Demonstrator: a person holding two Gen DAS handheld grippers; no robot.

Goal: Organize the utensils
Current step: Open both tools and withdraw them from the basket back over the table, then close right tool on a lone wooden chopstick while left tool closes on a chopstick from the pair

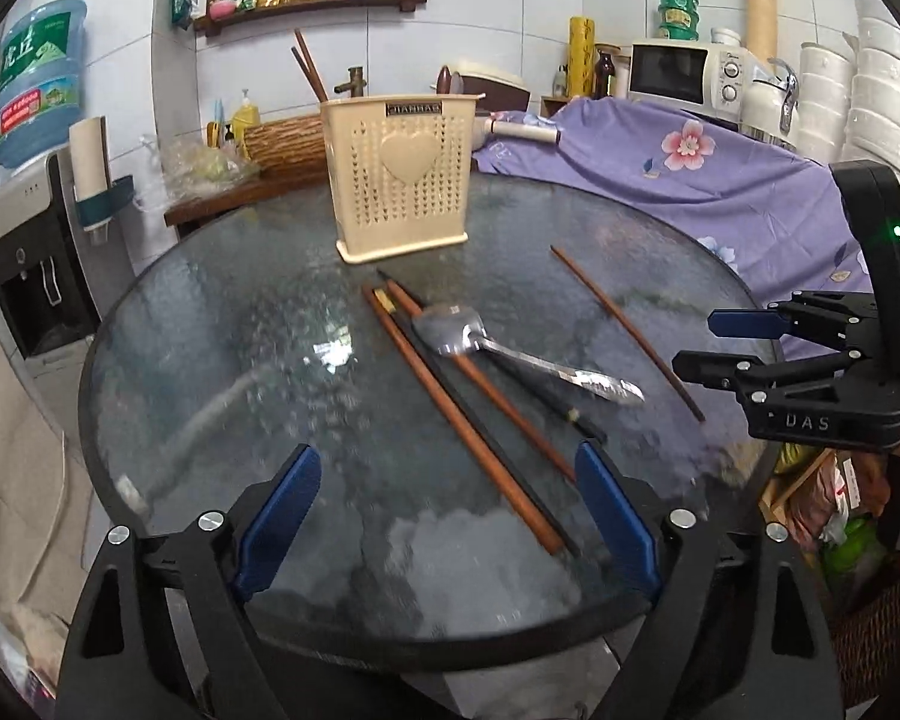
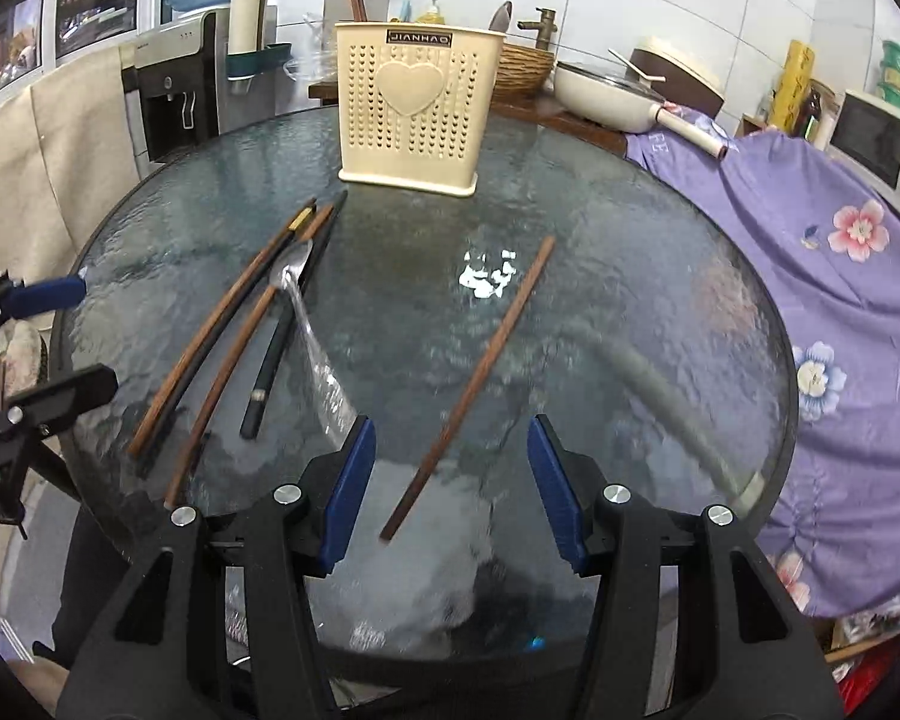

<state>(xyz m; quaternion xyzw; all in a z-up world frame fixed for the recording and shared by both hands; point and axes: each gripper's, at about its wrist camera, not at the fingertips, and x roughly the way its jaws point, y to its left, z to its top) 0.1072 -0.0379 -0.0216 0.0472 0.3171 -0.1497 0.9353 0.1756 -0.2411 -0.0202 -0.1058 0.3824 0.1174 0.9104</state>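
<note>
On the round glass surface (image 2: pixel 630 276) lie the loose utensils: a cluster of brown and black chopsticks (image 1: pixel 462 414) with a metal spoon (image 1: pixel 510 360) laid across them, and a single brown chopstick (image 2: pixel 474 384) lying apart to the right. The cream perforated utensil holder (image 2: pixel 417 114) stands upright at the far side of the surface, with a few chopsticks already poking out of its top.

The right gripper (image 2: pixel 447 492) hovers low over the near end of the single chopstick, its blue-padded fingers (image 2: pixel 351 492) spread wide and holding nothing; the stick's near end lies between them. The left gripper (image 1: pixel 450 534) is likewise wide open and empty, above the near ends of the clustered chopsticks.

The chopsticks look light, stiff and thin, and on slick glass they will likely skid or roll when nudged. A hold near the thicker end, pads square to the shaft, seems safest. The spoon is probably heavier, smooth and slippery; its handle is the natural place to grip, and its resting across the chopsticks means pulling one out could drag the others.

A purple floral cloth (image 2: pixel 822 276) drapes beside the surface on the right, and a pan (image 2: pixel 606 96) sits behind the holder. Nothing blocks the way from the single chopstick to the holder.
</note>
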